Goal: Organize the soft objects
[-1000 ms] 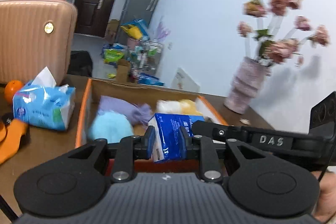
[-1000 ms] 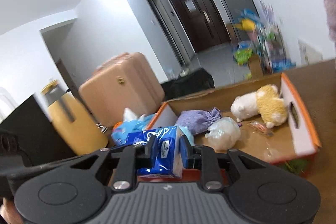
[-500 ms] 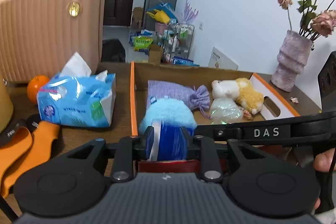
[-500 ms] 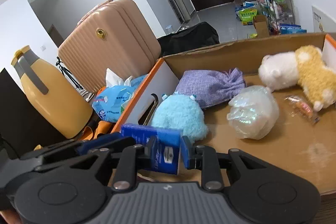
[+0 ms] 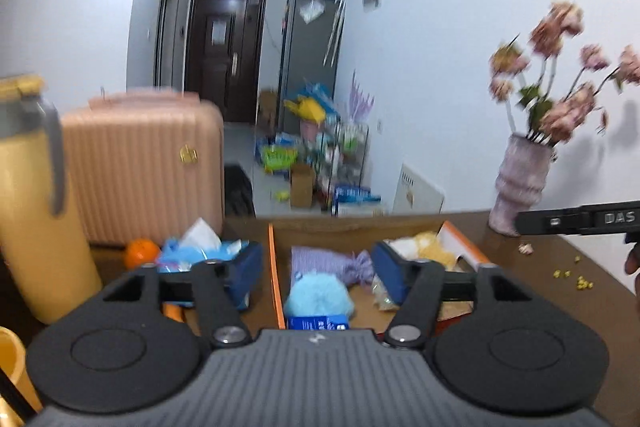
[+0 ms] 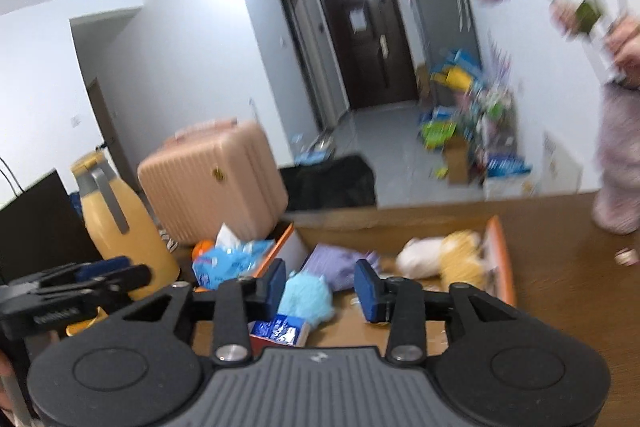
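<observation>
Releasing tissue pack into box, both grippers opening

Judging the step: drop-off. Cardboard box (image 5: pixel 276 267) with orange rims sits on the brown table (image 5: pixel 560 291), holding the soft stuff. Purple drawstring pouch (image 5: pixel 320 259) lies mid-box, white and yellow plush (image 6: pixel 440 255) toward the far right end, fluffy blue plush (image 5: pixel 318 295) at the near left corner.

Blue tissue pack (image 6: pixel 280 333) lies in the box at the near edge, just in front of the blue plush, touching it as far as I can tell. Small, flat, glossy wrapper, white print.

Left gripper (image 5: pixel 316 271): jaws apart and opening, nothing between the pads. Right gripper (image 6: pixel 320 285): jaws opening, narrower gap, nothing pinched; pack sits below them.

Next move, my guess: the open tissue bag (image 5: pixel 200 251) outside the box, left of it beside the orange (image 5: pixel 142 251). Needs a wide, gentle pinch; the bag is floppy.
</observation>
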Demonstrator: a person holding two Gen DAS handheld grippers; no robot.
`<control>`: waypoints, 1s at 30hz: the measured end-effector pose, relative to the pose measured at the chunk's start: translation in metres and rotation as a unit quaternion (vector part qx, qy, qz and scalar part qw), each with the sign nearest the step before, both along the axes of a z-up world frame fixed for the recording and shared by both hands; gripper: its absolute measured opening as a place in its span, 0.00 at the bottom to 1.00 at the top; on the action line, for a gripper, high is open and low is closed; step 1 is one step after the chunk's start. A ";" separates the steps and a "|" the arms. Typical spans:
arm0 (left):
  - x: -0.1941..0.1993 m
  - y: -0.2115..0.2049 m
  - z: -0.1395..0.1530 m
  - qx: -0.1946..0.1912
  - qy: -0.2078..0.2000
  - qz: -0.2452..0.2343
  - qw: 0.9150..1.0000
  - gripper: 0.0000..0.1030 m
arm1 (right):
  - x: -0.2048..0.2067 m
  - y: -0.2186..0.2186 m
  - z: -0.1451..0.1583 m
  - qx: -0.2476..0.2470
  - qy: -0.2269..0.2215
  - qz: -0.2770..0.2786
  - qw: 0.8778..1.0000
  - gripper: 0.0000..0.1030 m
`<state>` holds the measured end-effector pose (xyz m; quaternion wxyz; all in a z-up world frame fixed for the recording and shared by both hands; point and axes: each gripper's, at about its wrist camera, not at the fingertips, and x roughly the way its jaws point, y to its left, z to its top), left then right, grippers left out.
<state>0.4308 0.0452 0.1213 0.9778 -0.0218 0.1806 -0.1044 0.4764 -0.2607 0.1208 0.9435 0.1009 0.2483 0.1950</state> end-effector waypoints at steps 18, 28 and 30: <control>-0.151 -0.023 0.001 0.031 -0.115 0.028 0.992 1.00 | -0.178 -0.053 0.014 -0.086 -0.183 -0.115 0.973 0.83; -0.216 -0.016 -0.087 0.022 -0.053 0.007 0.998 1.00 | -0.257 -0.045 -0.096 -0.073 -0.147 -0.108 0.981 0.82; -0.220 -0.014 -0.101 0.017 -0.031 0.007 0.999 1.00 | -0.269 -0.046 -0.113 -0.062 -0.132 -0.116 0.982 0.83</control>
